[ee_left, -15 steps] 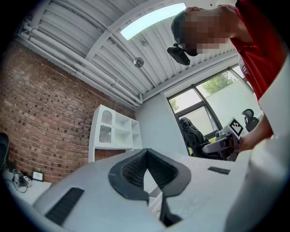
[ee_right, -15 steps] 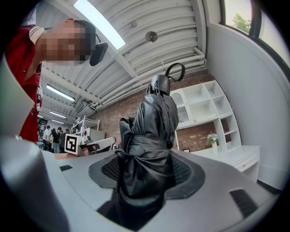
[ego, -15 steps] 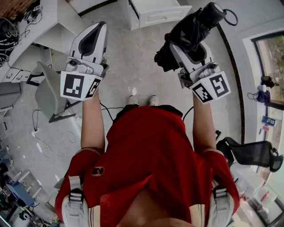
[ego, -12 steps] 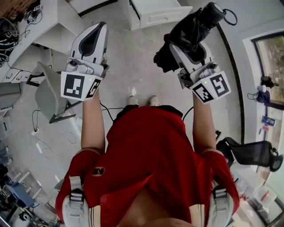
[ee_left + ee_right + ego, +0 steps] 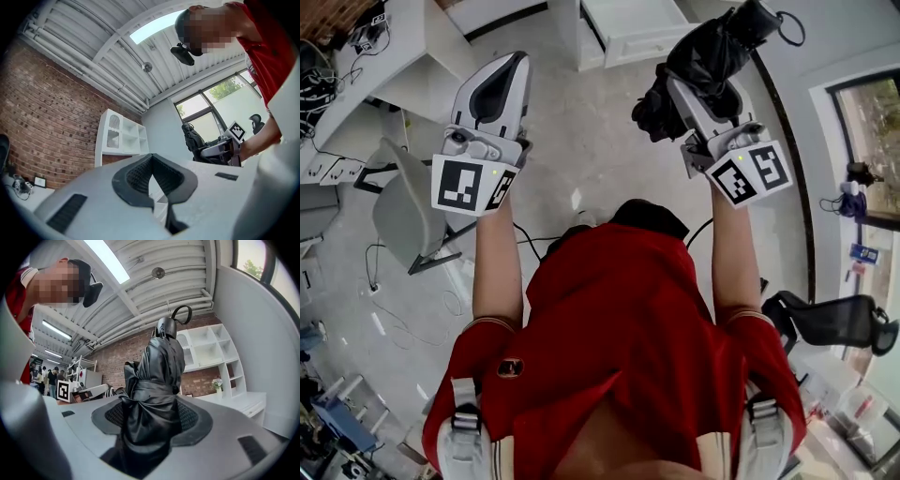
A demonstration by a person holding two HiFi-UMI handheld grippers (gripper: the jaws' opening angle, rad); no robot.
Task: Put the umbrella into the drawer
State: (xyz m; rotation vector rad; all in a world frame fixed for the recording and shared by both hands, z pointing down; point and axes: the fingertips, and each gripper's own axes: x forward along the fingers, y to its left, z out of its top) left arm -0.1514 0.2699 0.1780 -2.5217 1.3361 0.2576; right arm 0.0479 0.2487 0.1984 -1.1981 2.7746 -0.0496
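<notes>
**Head view: umbrella [image 5: 712,52] clamped in right gripper [image 5: 694,94], drawer [image 5: 645,43] open ahead**

A person in a red shirt [image 5: 619,337] fills the lower frame, both arms stretched out over a pale floor [image 5: 581,141]. At the top edge the white drawer stands pulled out, and what shows of its inside is plain white. The umbrella is held in the air, just right of the drawer in frame and nearer the person.

The right gripper's fingers stand wide, pressing on either side of the black, bundled canopy. The umbrella's capped end, with its cord loop [image 5: 789,28], sticks out past the fingertips. In the right gripper view the fabric fills the gap between the two ribbed pads [image 5: 193,420].

The left gripper [image 5: 511,58] is held well apart from the right one and touches nothing. In the left gripper view its fingers meet at the tips, with only a narrow slit lower down and nothing between them.
</notes>
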